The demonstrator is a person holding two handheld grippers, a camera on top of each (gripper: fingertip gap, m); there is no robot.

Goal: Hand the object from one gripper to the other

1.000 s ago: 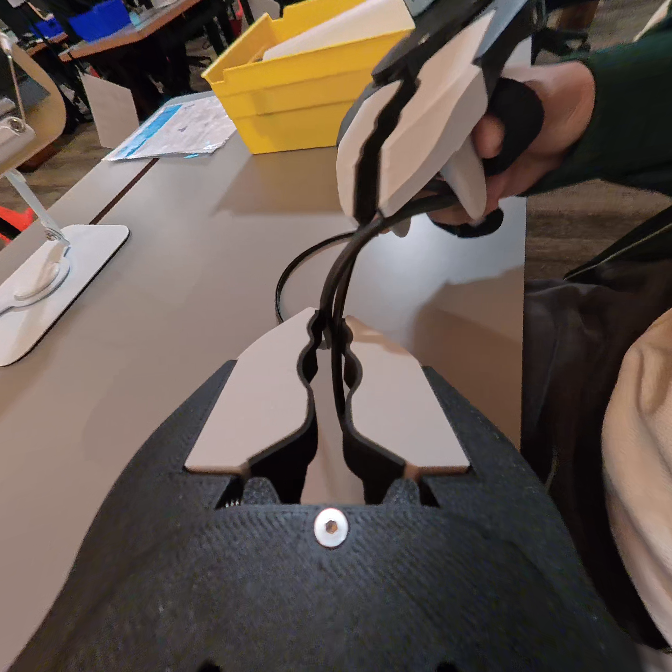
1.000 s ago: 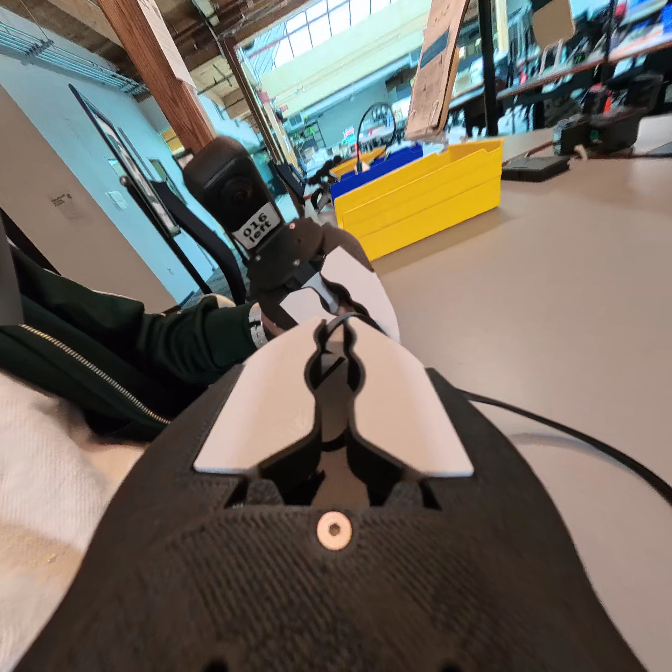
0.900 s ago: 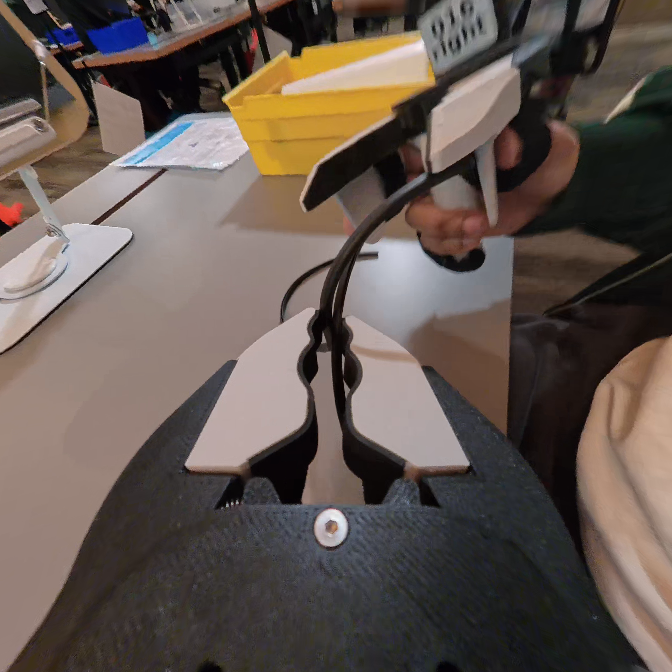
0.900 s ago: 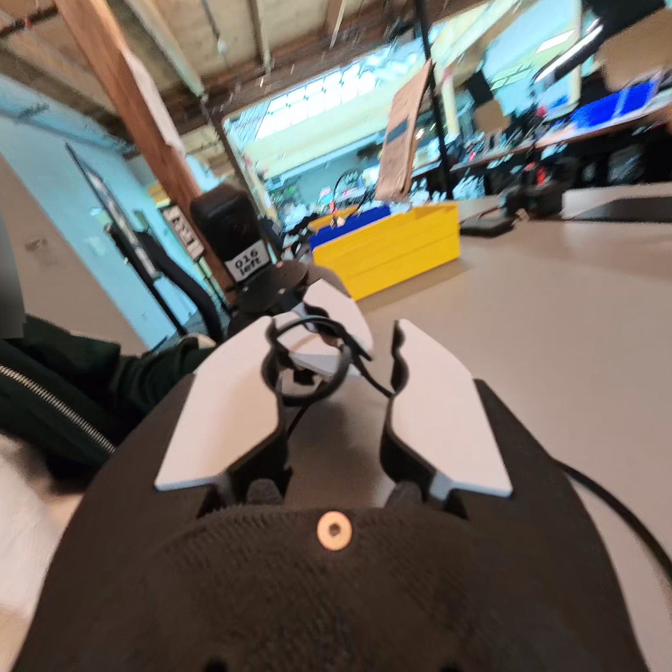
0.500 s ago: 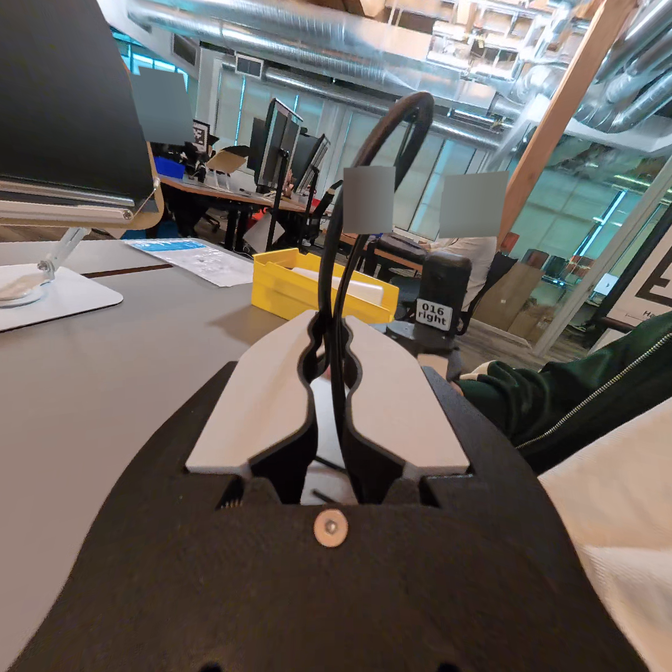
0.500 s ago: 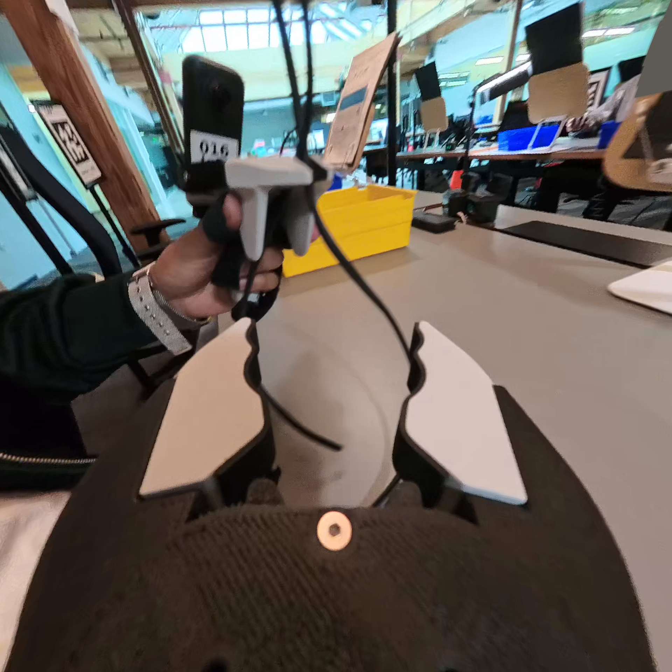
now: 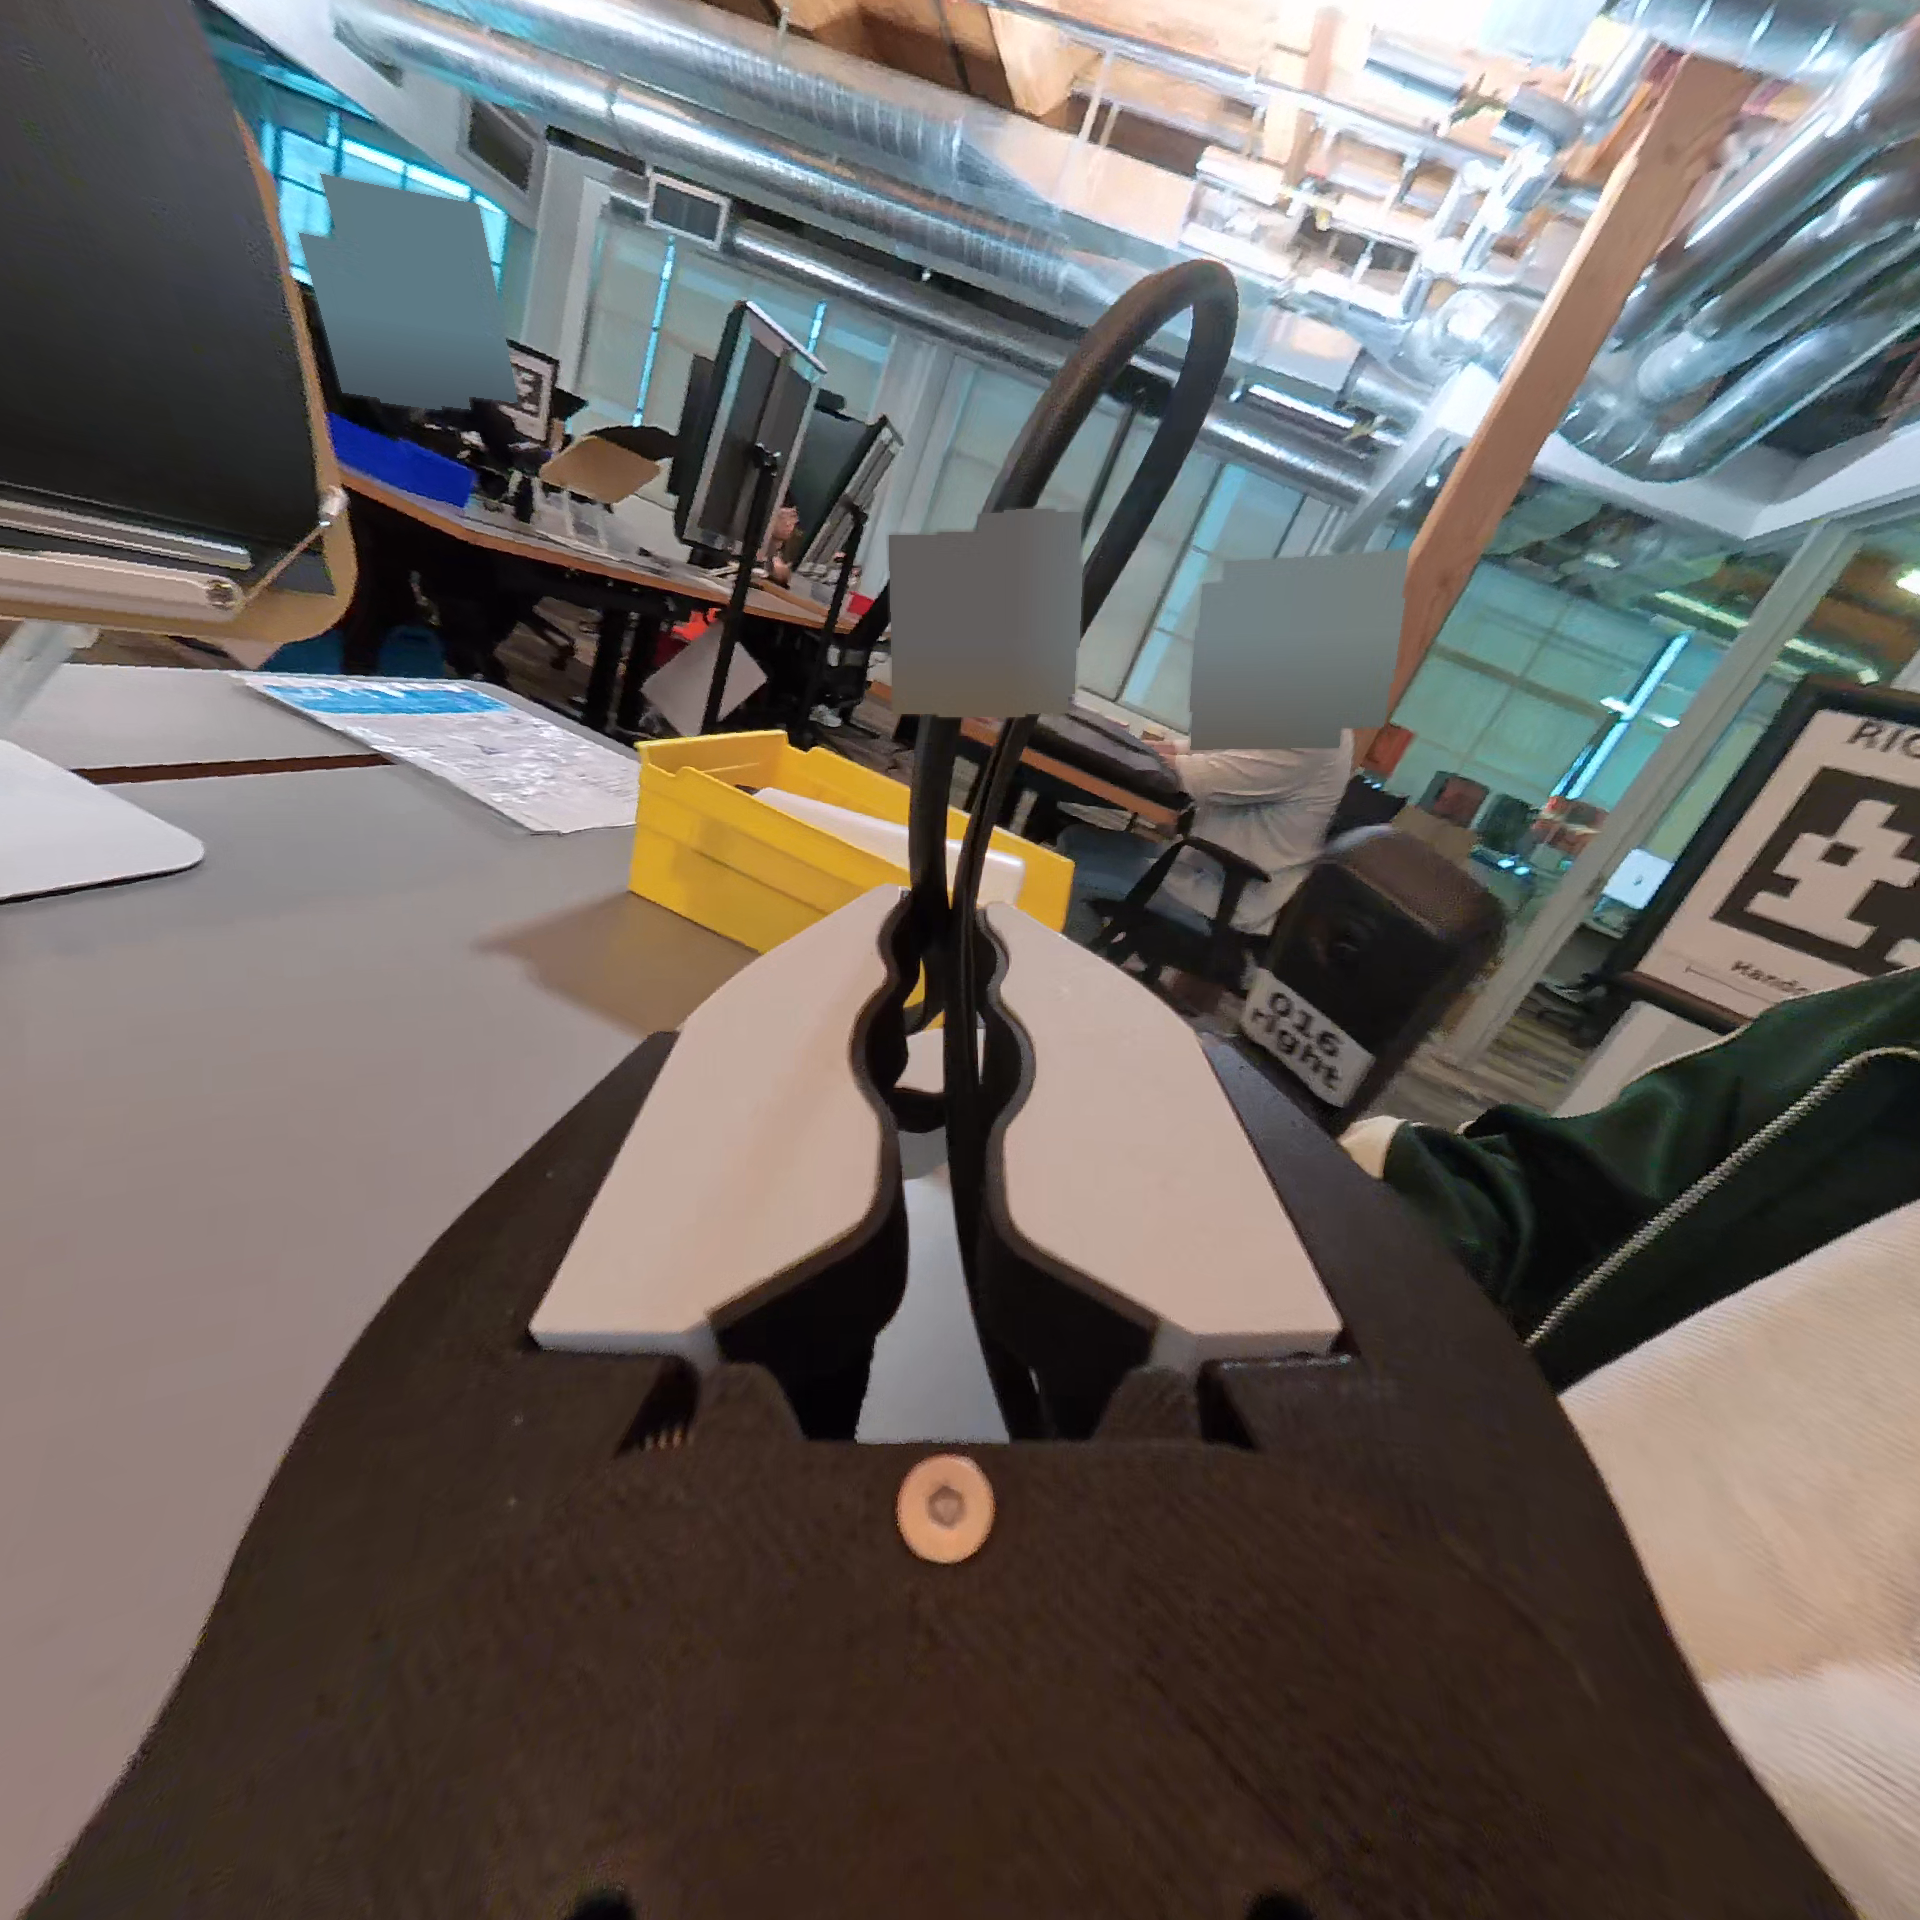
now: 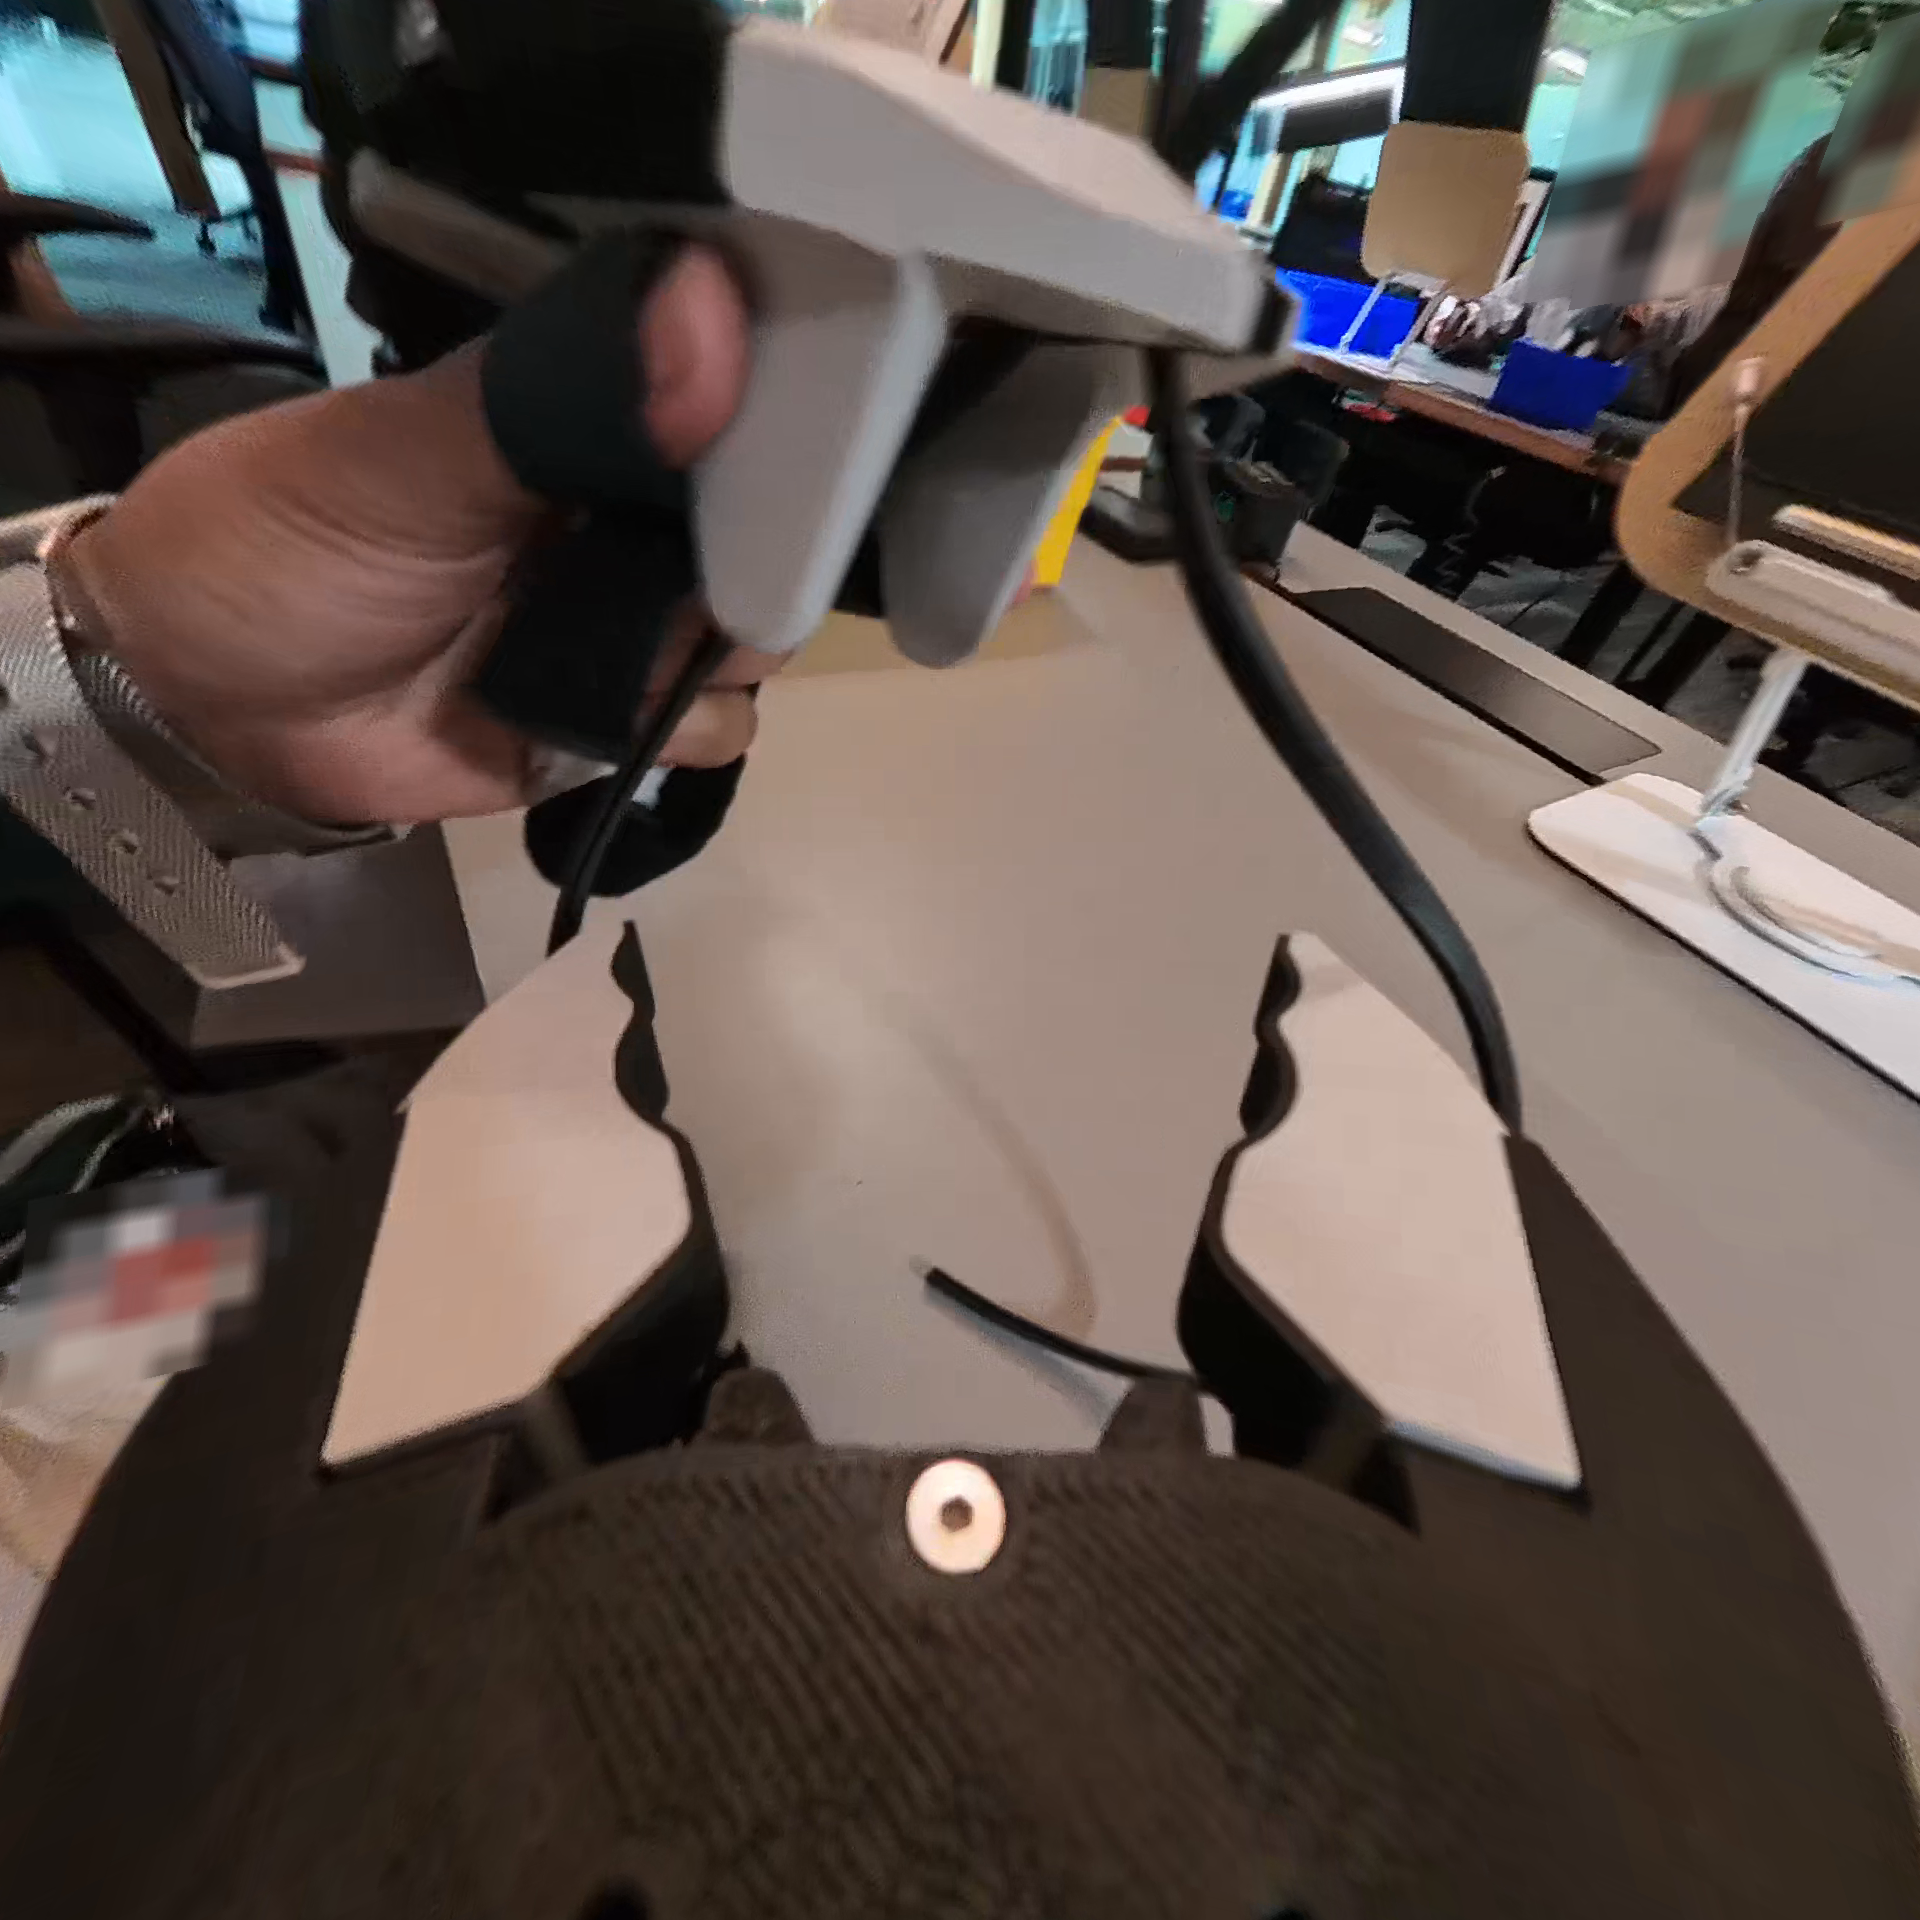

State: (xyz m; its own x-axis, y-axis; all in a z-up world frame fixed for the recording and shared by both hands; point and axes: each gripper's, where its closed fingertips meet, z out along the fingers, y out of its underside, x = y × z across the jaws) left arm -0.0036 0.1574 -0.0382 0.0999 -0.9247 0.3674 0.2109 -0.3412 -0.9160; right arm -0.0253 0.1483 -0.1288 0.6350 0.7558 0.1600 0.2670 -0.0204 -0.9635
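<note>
A black cable (image 7: pixel 1132 343) is folded into a loop that stands up from my left gripper (image 7: pixel 943 904), which is shut on it. In the right wrist view the left gripper (image 8: pixel 1252 312) is held high by a hand (image 8: pixel 312 623), and the cable (image 8: pixel 1320 748) hangs down from it in two strands. One loose end (image 8: pixel 1018 1330) lies on the table between my right fingers. My right gripper (image 8: pixel 956 945) is wide open and empty, low over the grey table (image 8: pixel 935 831), below the left gripper. Its black camera body (image 7: pixel 1371 956) shows in the left wrist view.
A yellow bin (image 7: pixel 748 831) sits at the table's far edge with a printed sheet (image 7: pixel 447 727) beside it. A monitor stand's white base (image 8: pixel 1714 883) is at the right, also in the left wrist view (image 7: pixel 62 831). The person's green sleeve (image 7: pixel 1662 1164) is close.
My right gripper opened, let go of the cable and drew back low. My left gripper stayed shut on the cable and rose, tilting up away from the table.
</note>
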